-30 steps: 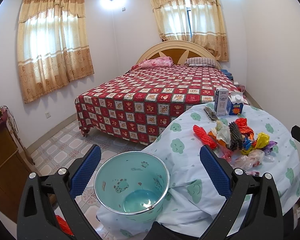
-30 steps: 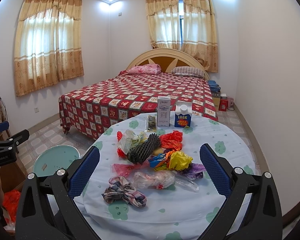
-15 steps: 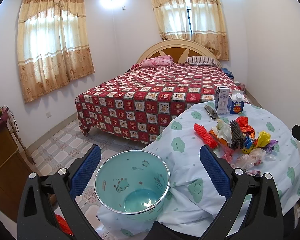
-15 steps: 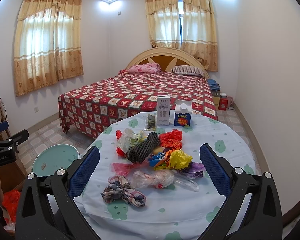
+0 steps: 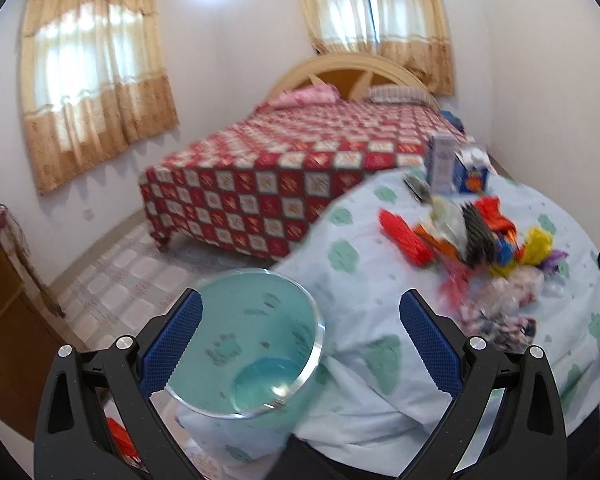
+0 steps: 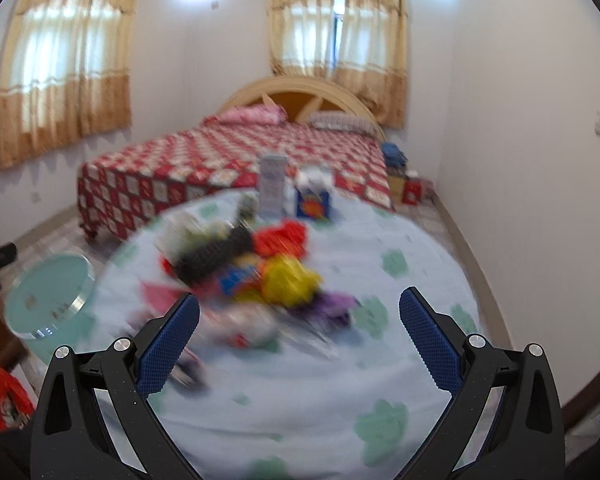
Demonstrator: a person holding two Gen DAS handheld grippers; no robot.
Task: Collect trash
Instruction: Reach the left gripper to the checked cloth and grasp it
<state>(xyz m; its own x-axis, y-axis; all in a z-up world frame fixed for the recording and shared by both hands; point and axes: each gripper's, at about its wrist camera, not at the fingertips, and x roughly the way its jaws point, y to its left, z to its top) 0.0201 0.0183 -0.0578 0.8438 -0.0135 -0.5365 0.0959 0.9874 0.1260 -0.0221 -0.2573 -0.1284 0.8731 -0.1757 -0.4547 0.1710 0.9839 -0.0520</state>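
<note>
A pile of trash (image 6: 256,276) lies on the round table (image 6: 300,408) with the pale blue cloth: red, yellow, purple and clear wrappers and a dark mesh piece; it also shows in the left wrist view (image 5: 480,248). A teal bin (image 5: 244,344) stands on the floor at the table's left edge, its inside bare; it also shows in the right wrist view (image 6: 48,296). My left gripper (image 5: 300,320) is open and empty above the bin. My right gripper (image 6: 300,324) is open and empty over the near side of the pile. Both views are blurred.
Two cartons (image 6: 292,196) stand at the table's far side. A bed (image 5: 300,172) with a red checked cover fills the room behind. A wooden cabinet (image 5: 0,320) is at the left. White walls close the right side.
Both grippers have moved forward and down; the trash pile now sits closer between my right fingers. The left view has shifted left toward the bin. Both stay open.
</note>
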